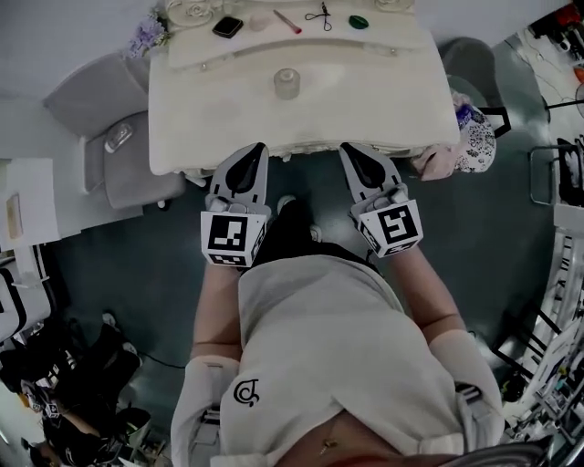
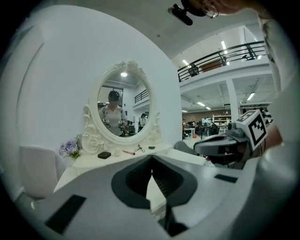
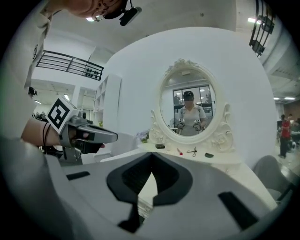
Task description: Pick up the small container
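The small container (image 1: 286,82) is a pale, translucent round cup standing alone near the middle of the white vanity table (image 1: 201,119). My left gripper (image 1: 252,151) hovers at the table's front edge, below and left of the container, shut and holding nothing. My right gripper (image 1: 352,151) is level with it at the front edge, below and right of the container, also shut and empty. In the left gripper view the jaws (image 2: 152,161) meet at their tips; in the right gripper view (image 3: 151,157) they do the same. Neither gripper view shows the container.
On the raised back shelf lie a black compact (image 1: 227,26), a pink stick (image 1: 286,21), small scissors (image 1: 319,15) and a dark green disc (image 1: 359,21). Purple flowers (image 1: 146,36) stand at the back left. An oval mirror (image 2: 123,105) rises behind. A grey chair (image 1: 109,137) is left, a patterned bag (image 1: 474,137) right.
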A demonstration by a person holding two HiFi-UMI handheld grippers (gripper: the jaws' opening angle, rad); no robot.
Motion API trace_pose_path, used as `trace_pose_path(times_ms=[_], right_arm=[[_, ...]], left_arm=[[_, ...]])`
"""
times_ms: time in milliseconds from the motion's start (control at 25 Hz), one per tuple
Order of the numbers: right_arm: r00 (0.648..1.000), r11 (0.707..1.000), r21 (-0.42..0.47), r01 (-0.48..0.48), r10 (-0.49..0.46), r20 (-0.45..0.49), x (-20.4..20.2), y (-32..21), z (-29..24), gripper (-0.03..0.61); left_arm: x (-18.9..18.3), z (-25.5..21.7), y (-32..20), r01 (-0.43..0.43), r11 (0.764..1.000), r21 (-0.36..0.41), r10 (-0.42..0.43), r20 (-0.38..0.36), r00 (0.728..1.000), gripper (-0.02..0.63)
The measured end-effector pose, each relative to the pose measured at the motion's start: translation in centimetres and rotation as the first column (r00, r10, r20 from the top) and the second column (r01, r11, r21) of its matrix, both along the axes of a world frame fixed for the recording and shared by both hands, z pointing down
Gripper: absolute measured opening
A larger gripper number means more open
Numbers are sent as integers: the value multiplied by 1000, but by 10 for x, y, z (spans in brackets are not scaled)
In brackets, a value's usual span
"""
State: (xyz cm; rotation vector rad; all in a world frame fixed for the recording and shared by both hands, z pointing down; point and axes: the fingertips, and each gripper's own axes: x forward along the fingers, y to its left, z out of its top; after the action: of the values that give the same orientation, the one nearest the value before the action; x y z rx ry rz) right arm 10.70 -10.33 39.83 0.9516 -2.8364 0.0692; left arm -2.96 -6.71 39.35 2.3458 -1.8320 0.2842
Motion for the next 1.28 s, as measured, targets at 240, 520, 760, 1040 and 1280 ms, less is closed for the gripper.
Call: trace_pose_path(times_ms=[240,520,760,1040,1280], right_arm=[[999,998,-45,41,-42,-32,-18,-50,27,6],[994,993,-78,89,-93,-52,-45,-111,49,6],[994,989,-127,80,-88,-61,-64,-155,86,6],[995,982,-186,35,-51,-82,-71,-185,123,6],[995,978,-209,15,-34,-89,-71,-204,131,6]], left_arm=[[-9,35,-51,10,1000,-4,-10,-74,997,12],[-27,85,-106,15,999,-39,-19,-99,995,14],[-30,131,-151,-38,997,-67,33,-75,997,265],[-19,181,-181,-137,978,-157,121,-106,987,404],[-8,196,-209,-154,970,-188,146,-53,988,411]])
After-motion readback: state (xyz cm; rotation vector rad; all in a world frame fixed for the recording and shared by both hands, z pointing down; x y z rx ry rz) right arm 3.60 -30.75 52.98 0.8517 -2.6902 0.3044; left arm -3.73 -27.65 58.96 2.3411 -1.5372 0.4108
